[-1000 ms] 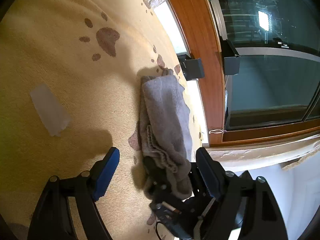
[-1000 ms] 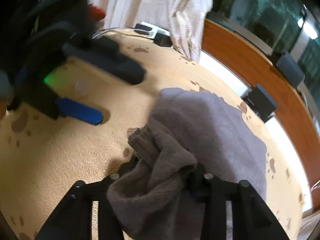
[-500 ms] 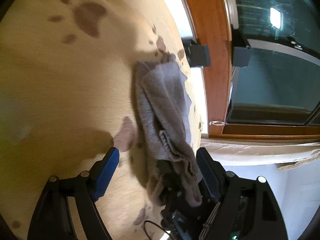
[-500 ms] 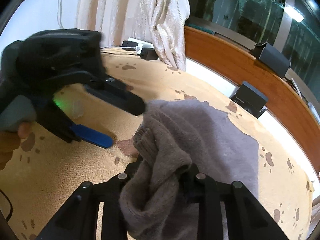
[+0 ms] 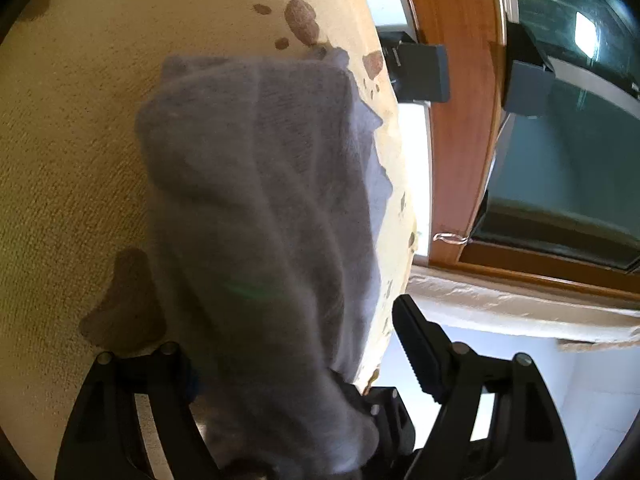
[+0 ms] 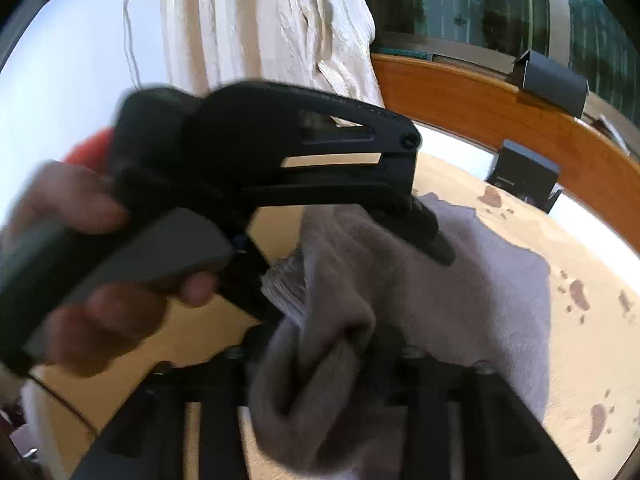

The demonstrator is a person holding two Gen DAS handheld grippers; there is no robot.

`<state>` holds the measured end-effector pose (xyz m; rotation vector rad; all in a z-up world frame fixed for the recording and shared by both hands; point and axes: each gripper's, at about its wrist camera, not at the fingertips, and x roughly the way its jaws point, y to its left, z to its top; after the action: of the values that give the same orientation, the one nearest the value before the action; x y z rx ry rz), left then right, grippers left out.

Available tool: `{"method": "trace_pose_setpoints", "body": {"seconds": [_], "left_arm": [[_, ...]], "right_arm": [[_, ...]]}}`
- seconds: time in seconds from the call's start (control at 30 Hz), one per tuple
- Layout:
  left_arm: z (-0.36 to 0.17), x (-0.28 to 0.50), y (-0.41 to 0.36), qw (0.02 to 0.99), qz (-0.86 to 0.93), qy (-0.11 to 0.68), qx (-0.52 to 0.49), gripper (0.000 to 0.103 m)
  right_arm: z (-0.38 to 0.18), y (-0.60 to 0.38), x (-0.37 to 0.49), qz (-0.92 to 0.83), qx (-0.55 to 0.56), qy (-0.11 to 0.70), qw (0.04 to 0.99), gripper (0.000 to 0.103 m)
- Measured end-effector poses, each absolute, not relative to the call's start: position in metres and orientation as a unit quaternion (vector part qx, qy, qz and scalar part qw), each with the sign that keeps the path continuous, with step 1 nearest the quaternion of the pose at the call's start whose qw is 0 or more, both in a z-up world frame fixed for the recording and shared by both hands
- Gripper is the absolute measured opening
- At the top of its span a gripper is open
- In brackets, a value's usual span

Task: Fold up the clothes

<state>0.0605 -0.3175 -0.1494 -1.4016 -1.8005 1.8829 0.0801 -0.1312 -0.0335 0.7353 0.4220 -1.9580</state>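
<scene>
The grey sweater (image 5: pixel 260 184) lies in a long folded band on the paw-print carpet (image 5: pixel 68 168) beside the wooden window frame (image 5: pixel 460 128), its near end bunched in the right gripper (image 6: pixel 344 364), whose jaws are clenched on the knit. A second ago the left gripper (image 5: pixel 296 364) hovered apart with jaws spread; it has since closed in, and the sweater now drapes between its jaws, which look spread wide. Both tools now meet at one end, probably to carry it over for another fold.
</scene>
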Motion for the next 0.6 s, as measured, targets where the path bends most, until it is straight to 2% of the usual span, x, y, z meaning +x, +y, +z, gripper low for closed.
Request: {"method": "trace_pose_setpoints", "body": {"seconds": [0.03, 0.1, 0.23, 0.33, 0.57, 0.6], "left_arm": [[-0.15, 0.061, -0.319, 0.094, 0.631, -0.61, -0.471, 0.082], [-0.15, 0.062, -0.322, 0.097, 0.629, -0.612, -0.47, 0.082], [-0.146, 0.064, -0.321, 0.103, 0.641, -0.597, -0.471, 0.081], [-0.142, 0.063, -0.318, 0.101, 0.662, -0.571, -0.475, 0.075], [-0.156, 0.073, -0.329, 0.103, 0.659, -0.573, -0.476, 0.035], [-0.157, 0.074, -0.33, 0.105, 0.662, -0.57, -0.475, 0.034]], "right_arm": [[-0.031, -0.126, 0.079, -0.8, 0.304, 0.16, 0.493, 0.069], [-0.027, -0.114, 0.077, -0.791, 0.307, 0.132, 0.512, 0.074], [-0.021, -0.079, 0.051, -0.806, 0.319, 0.075, 0.494, 0.074], [-0.027, -0.064, 0.026, -0.816, 0.34, 0.048, 0.465, 0.074], [-0.04, -0.028, -0.031, -0.833, 0.387, -0.014, 0.396, 0.074], [-0.042, -0.023, -0.039, -0.834, 0.393, -0.023, 0.385, 0.074]]}}
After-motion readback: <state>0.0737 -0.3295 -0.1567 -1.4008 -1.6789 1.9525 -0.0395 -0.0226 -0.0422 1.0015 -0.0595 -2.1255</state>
